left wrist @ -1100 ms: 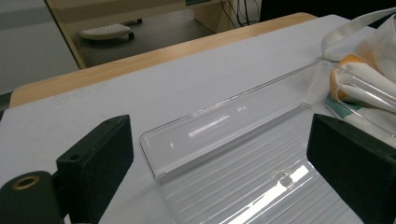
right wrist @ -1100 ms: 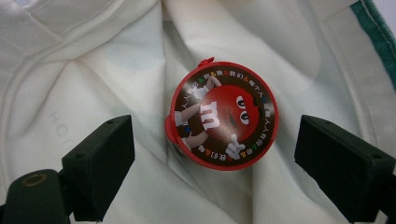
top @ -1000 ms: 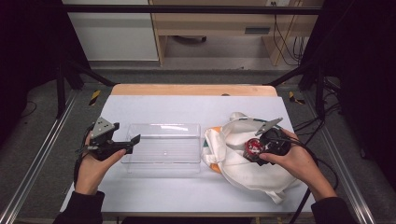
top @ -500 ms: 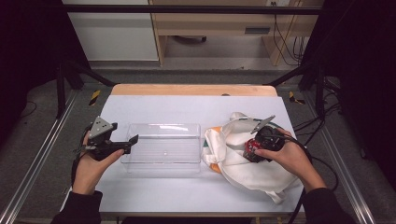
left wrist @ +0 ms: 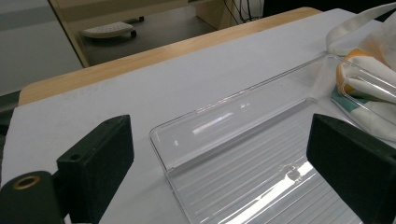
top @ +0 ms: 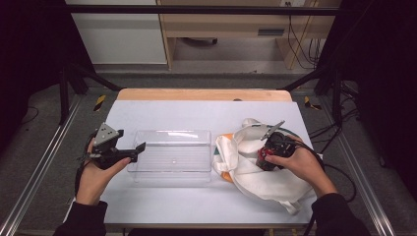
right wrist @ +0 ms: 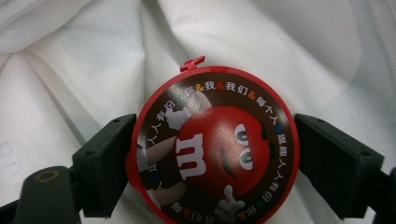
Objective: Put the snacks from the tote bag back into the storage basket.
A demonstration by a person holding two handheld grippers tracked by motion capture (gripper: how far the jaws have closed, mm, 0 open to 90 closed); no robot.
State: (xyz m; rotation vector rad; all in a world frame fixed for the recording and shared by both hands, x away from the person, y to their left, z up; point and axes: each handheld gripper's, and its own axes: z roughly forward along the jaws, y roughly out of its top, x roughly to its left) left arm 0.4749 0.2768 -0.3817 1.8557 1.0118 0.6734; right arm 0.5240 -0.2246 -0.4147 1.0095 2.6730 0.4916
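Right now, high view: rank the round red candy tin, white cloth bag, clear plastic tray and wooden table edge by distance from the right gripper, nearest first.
1. Round red candy tin: between the jaws of the right gripper, which have just been closing.
2. White cloth bag: directly beneath.
3. Clear plastic tray: to its left, mid-table.
4. Wooden table edge: far side of the table.

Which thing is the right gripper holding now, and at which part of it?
The right gripper holds the round red candy container by its opposite side edges, lid facing the camera, above the white bag.
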